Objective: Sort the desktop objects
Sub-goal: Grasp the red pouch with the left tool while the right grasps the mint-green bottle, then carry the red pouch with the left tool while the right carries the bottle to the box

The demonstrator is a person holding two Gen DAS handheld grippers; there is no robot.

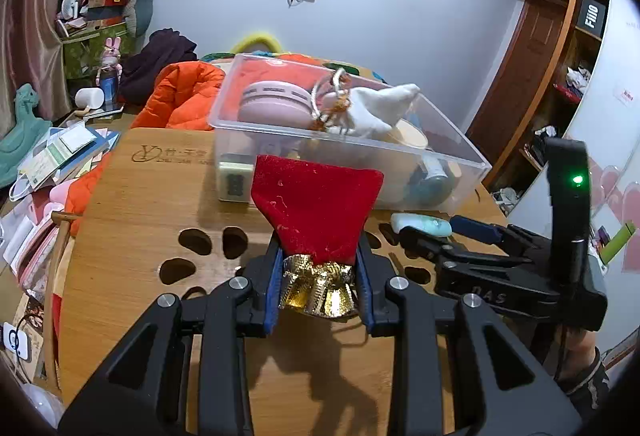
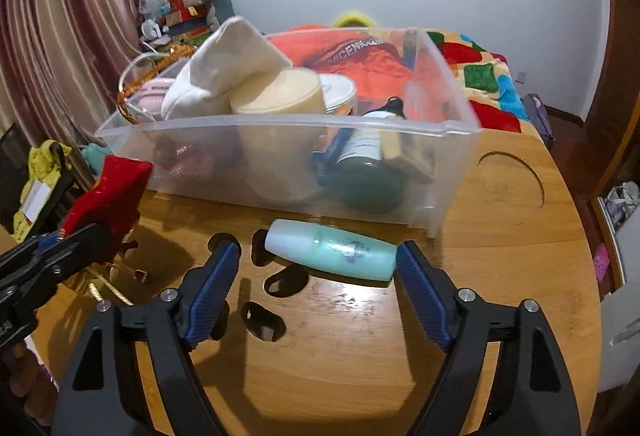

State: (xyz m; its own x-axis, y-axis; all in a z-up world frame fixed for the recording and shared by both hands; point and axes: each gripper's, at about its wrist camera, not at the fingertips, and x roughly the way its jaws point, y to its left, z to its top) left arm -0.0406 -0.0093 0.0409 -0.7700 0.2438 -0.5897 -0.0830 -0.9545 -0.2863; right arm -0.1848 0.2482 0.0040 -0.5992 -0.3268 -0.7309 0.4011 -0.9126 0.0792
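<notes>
My left gripper [image 1: 319,268] is shut on a red velvet pouch [image 1: 316,203] with a gold tied neck, held above the wooden table in front of the clear plastic bin [image 1: 460,151]. The pouch also shows at the left of the right wrist view [image 2: 108,191]. My right gripper [image 2: 318,268] is open, its blue pads on either side of a pale green bottle [image 2: 332,250] lying on its side on the table just before the bin [image 2: 456,127]. The bottle shows in the left wrist view too [image 1: 422,224], with the right gripper [image 1: 440,236] by it.
The bin holds a pink round case [image 1: 272,103], a white cloth [image 2: 224,67], a cream lid [image 2: 280,93] and a dark green bottle [image 2: 364,163]. The wooden table [image 2: 500,256] has paw-shaped cut-outs [image 1: 196,240]. Papers and an orange jacket [image 1: 188,91] lie at the left.
</notes>
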